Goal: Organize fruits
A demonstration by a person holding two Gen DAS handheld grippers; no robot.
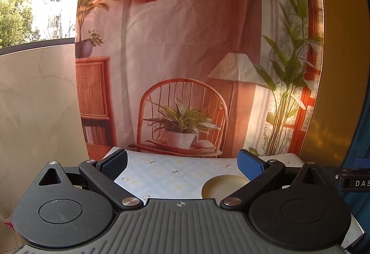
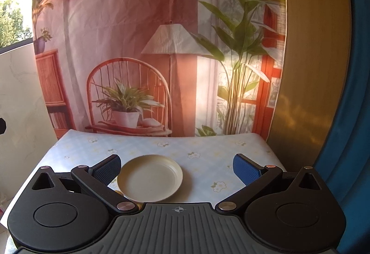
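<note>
A cream plate (image 2: 149, 177) with nothing on it lies on the floral tablecloth (image 2: 203, 150), just ahead of my right gripper (image 2: 177, 169) and a little to its left. That gripper is open, its blue pads (image 2: 245, 171) spread wide and holding nothing. A small yellow patch (image 2: 118, 192) peeks out beside the plate's near left edge, mostly hidden by the gripper arm. In the left wrist view the same plate (image 1: 223, 185) shows partly, low and right, behind the right finger. My left gripper (image 1: 182, 165) is open too and holds nothing. No whole fruit shows.
A printed backdrop (image 1: 185, 50) of a chair, lamp and plants hangs right behind the table's far edge. A marble wall (image 1: 34, 103) stands to the left, a blue curtain (image 2: 346, 115) to the right. The other gripper's black body (image 1: 353, 178) juts in at the left view's right edge.
</note>
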